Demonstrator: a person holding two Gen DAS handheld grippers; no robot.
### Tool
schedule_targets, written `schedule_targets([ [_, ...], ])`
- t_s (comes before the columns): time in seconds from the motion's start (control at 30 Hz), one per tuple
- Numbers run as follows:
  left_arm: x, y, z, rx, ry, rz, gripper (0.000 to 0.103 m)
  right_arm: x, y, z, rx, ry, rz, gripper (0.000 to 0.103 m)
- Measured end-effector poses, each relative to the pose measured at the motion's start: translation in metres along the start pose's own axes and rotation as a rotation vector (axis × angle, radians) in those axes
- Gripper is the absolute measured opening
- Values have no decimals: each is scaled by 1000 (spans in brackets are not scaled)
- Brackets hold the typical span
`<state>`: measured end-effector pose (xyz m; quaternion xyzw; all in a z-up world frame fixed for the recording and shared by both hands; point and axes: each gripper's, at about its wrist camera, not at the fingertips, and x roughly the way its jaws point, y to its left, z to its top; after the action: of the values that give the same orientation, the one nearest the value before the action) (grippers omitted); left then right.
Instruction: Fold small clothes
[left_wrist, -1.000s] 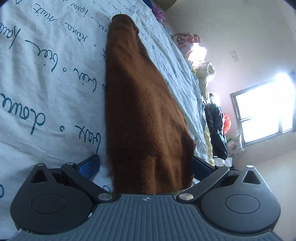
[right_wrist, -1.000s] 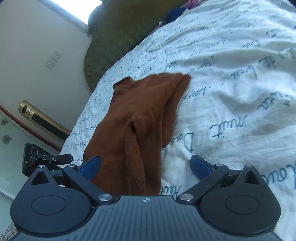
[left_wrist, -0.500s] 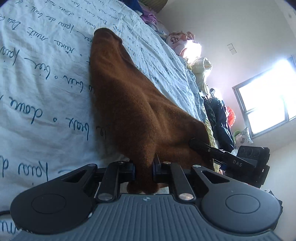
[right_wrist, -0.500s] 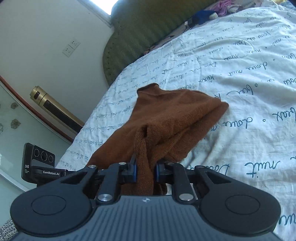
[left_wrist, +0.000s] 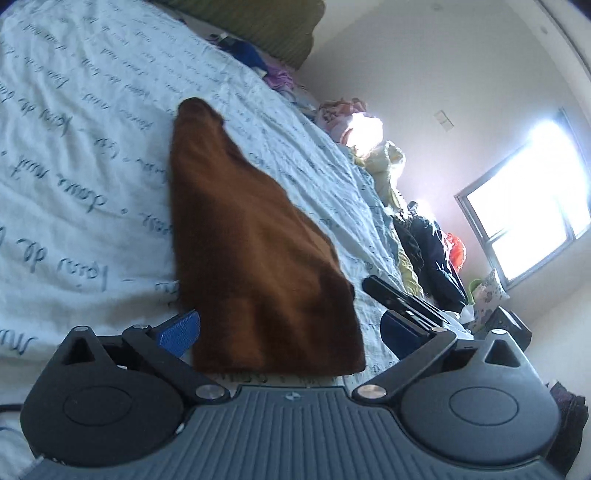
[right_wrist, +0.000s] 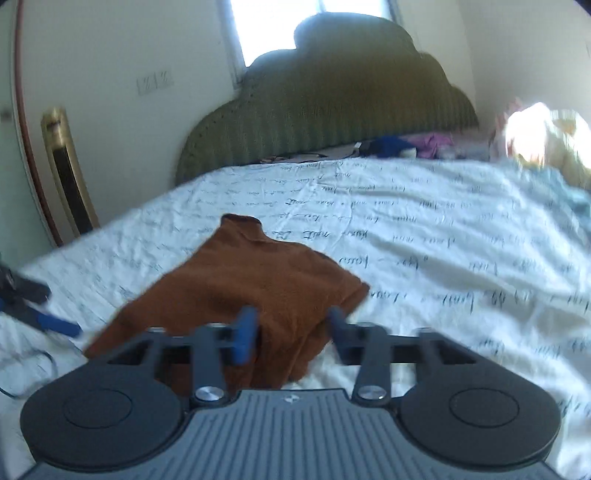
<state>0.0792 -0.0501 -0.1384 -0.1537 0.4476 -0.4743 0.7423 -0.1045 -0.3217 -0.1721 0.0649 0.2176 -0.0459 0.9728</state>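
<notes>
A small brown knit garment (left_wrist: 251, 251) lies flat on the white bedsheet with blue script (left_wrist: 74, 166). My left gripper (left_wrist: 288, 332) is open, its blue pads on either side of the garment's near edge, not gripping it. In the right wrist view the same garment (right_wrist: 251, 280) lies with its neck pointing away. My right gripper (right_wrist: 291, 328) is open, its jaws apart over the garment's near right corner. The right gripper also shows in the left wrist view (left_wrist: 402, 299), beyond the garment's far corner.
A green padded headboard (right_wrist: 332, 110) stands at the bed's head with blue and purple clothes (right_wrist: 406, 144) below it. More clothes (left_wrist: 424, 236) are piled along the bed's far side under a window. My left gripper (right_wrist: 33, 306) shows at the right wrist view's left edge.
Both grippers were shut on the garment's edge half a second ago; both have opened and let go. The garment now lies flat, and both grippers have drawn back a little.
</notes>
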Motion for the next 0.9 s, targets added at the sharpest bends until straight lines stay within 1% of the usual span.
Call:
schedule_targets([
  [0.03, 9, -7, -4, 34, -11, 33, 102, 9, 8, 2, -46, 20, 39, 13],
  [0.1, 37, -9, -12, 38, 41, 98, 100, 35, 23, -3, -175, 87, -43, 12],
  [0.13, 48, -4, -21, 38, 52, 154, 99, 49, 21, -7, -204, 121, -82, 12],
  [0.17, 52, 0, -28, 58, 44, 185, 99, 60, 14, -10, -195, 149, -116, 12],
  [0.2, 53, -3, -32, 97, 24, 191, 101, 64, 3, -9, -143, 163, -119, 13],
  [0.23, 51, -5, -36, 119, 21, 212, 101, 59, -6, -5, -70, 156, -92, 13],
  [0.27, 47, -7, -37, 110, 19, 223, 101, 51, -8, -2, -44, 139, -76, 15],
  [0.33, 38, -9, -37, 82, 24, 228, 101, 38, 2, 2, -94, 116, -100, 15],
  [0.37, 32, -11, -36, 74, 9, 229, 101, 29, 8, 3, -114, 95, -102, 15],
  [0.4, 26, -15, -36, 78, -10, 224, 101, 27, 11, 6, -116, 85, -85, 15],
  [0.43, 21, -20, -35, 91, -29, 216, 101, 26, 12, 9, -111, 75, -71, 15],
  [0.5, 7, -34, -35, 106, -88, 206, 102, 32, 10, 16, -102, 42, -94, 15],
  [0.53, 3, -40, -33, 116, -113, 188, 102, 41, 5, 20, -82, 48, -101, 15],
  [0.6, 5, -50, -30, 133, -136, 157, 103, 59, -12, 27, -1, 63, -72, 15],
  [0.67, 21, -58, -27, 179, -121, 156, 103, 82, -30, 29, 71, 96, -17, 15],
  [0.7, 36, -53, -26, 174, -83, 166, 103, 94, -36, 26, 90, 133, -10, 15],
  [0.73, 50, -46, -26, 159, -45, 193, 102, 110, -41, 22, 71, 182, -64, 15],
  [0.77, 63, -37, -28, 145, -17, 218, 102, 120, -47, 17, 43, 191, -104, 14],
  [0.8, 71, -32, -32, 159, -10, 228, 103, 124, -55, 16, 61, 169, -123, 14],
  [0.83, 73, -35, -37, 223, -37, 241, 103, 127, -67, 16, 129, 175, -116, 14],
  [0.87, 73, -38, -41, 251, -37, 261, 103, 128, -74, 17, 166, 177, -99, 14],
  [0.9, 72, -39, -44, 258, -39, 269, 103, 127, -75, 17, 160, 172, -105, 14],
])
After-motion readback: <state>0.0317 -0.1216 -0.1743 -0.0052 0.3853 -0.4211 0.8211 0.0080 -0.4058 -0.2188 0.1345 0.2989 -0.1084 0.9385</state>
